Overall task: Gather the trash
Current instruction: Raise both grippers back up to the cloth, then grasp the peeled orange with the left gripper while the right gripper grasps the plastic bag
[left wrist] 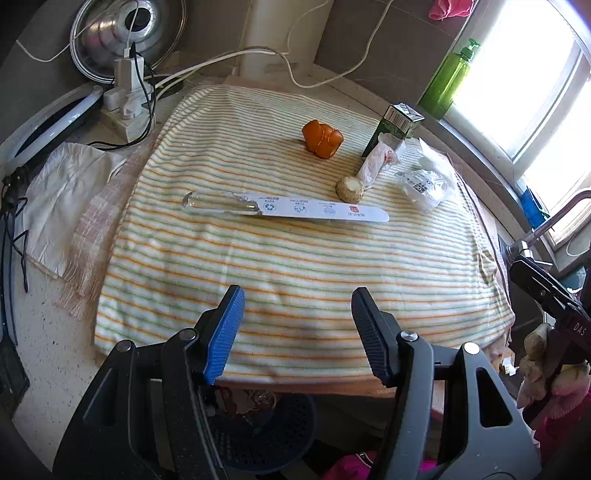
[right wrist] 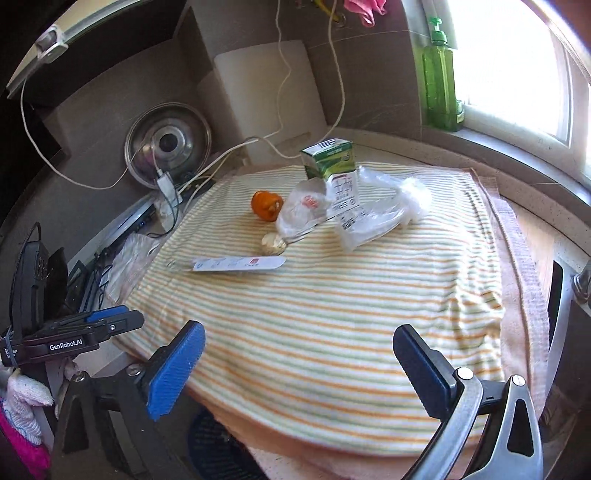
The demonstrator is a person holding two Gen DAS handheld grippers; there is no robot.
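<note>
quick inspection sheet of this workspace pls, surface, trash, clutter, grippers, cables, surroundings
surface: striped towel spread over the counter, rumpled at its right edge.
job's things: orange peel, upright green carton, small plastic bag leaning on it, pale food scrap, clear wrapper, long white sleeve lying flat; all on the towel.
clutter: pot lid against the wall, white cloth left of the towel.
grippers: left gripper open, empty; right gripper wide open, empty; both over the towel's near edge.
cables: white cords and a black cord run to a power strip.
surroundings: green pump bottle on the sill, dark mesh basket below the counter edge.
</note>
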